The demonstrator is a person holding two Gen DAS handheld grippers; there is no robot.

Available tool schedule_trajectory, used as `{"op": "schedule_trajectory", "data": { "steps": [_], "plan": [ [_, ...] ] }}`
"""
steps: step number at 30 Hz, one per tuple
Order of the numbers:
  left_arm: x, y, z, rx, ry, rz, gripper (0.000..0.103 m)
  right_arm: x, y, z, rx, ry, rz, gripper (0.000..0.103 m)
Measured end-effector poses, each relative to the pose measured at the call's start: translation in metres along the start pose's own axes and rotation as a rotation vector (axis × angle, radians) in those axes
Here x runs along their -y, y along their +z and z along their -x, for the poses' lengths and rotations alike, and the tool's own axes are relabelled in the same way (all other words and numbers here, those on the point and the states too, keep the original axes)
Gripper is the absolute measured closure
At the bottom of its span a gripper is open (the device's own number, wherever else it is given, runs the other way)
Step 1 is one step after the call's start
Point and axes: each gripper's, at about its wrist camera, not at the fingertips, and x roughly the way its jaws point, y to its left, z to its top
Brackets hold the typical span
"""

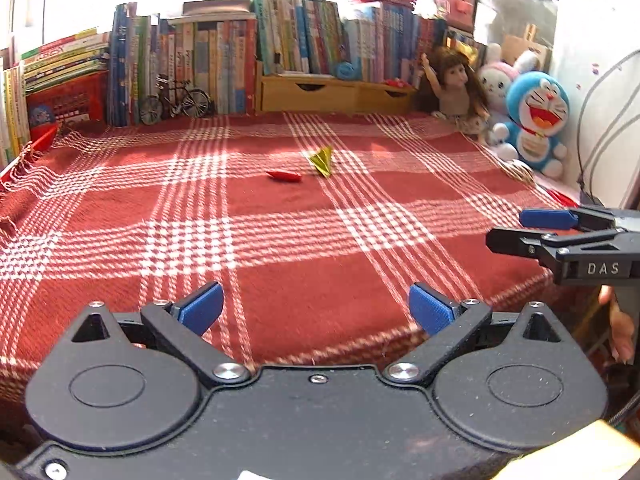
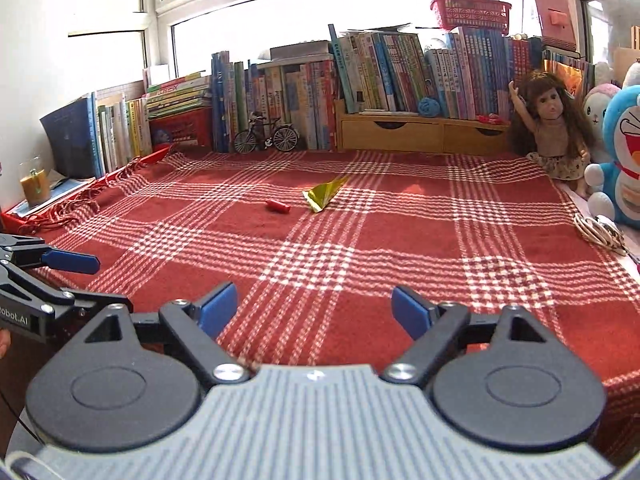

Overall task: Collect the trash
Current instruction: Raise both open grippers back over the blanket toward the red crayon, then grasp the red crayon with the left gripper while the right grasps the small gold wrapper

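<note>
Two scraps lie near the middle of a red plaid blanket [image 1: 280, 240]: a small red wrapper [image 1: 285, 176] [image 2: 278, 206] and, just right of it, a crumpled gold-green foil wrapper [image 1: 322, 159] [image 2: 325, 197]. My left gripper [image 1: 316, 310] hovers open over the blanket's near edge, well short of both scraps, with nothing between its blue pads. My right gripper [image 2: 314, 309] is also open and empty at the near edge. Each gripper shows in the other's view: the right one [image 1: 516, 228] at the right edge, the left one [image 2: 86, 276] at the left edge.
Rows of books [image 2: 360, 80] line the back, with a toy bicycle [image 2: 266, 134] and wooden drawers [image 2: 420, 132] in front. A doll [image 2: 556, 128] and plush toys [image 1: 536, 120] sit at the right. A coiled cord [image 2: 598, 230] lies at the blanket's right edge, a glass jar [image 2: 34, 184] at the left.
</note>
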Motion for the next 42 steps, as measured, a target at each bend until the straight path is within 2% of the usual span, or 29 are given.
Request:
{"op": "schedule_trajectory", "data": {
  "steps": [3, 6, 9, 14, 18, 24, 30, 32, 33, 35, 38, 42],
  "plan": [
    [-0.016, 0.014, -0.026, 0.048, 0.058, 0.049, 0.004, 0.01, 0.013, -0.018, -0.007, -0.006, -0.026, 0.031],
    [-0.024, 0.03, -0.049, 0.063, 0.074, 0.075, 0.004, 0.019, 0.024, -0.039, -0.024, -0.009, -0.064, 0.045],
    [-0.031, 0.045, -0.075, 0.059, 0.087, 0.12, 0.005, 0.024, 0.036, -0.063, -0.043, -0.013, -0.065, 0.053],
    [-0.04, 0.067, -0.12, 0.076, 0.102, 0.179, 0.014, 0.02, 0.055, -0.104, -0.061, -0.033, -0.019, 0.059],
    [-0.048, 0.083, -0.156, 0.063, 0.064, 0.226, 0.026, 0.02, 0.068, -0.134, -0.08, -0.037, -0.016, 0.058],
    [-0.06, 0.099, -0.209, -0.03, 0.001, 0.355, 0.059, 0.034, 0.08, -0.167, -0.097, -0.038, -0.098, 0.055],
    [-0.062, 0.107, -0.254, -0.085, -0.037, 0.426, 0.069, 0.041, 0.08, -0.187, -0.122, -0.039, -0.106, 0.048],
    [-0.066, 0.109, -0.266, -0.084, -0.066, 0.477, 0.079, 0.043, 0.08, -0.19, -0.128, -0.043, -0.107, 0.048],
    [-0.067, 0.11, -0.27, -0.096, -0.065, 0.498, 0.09, 0.044, 0.081, -0.192, -0.131, -0.045, -0.105, 0.048],
    [-0.069, 0.111, -0.275, -0.102, -0.055, 0.517, 0.093, 0.044, 0.082, -0.194, -0.134, -0.046, -0.101, 0.045],
    [-0.068, 0.111, -0.268, -0.08, -0.042, 0.477, 0.093, 0.043, 0.085, -0.201, -0.142, -0.031, -0.098, 0.044],
    [-0.07, 0.117, -0.245, -0.012, 0.001, 0.425, 0.093, 0.034, 0.088, -0.224, -0.199, 0.058, -0.079, 0.033]
  ]
}}
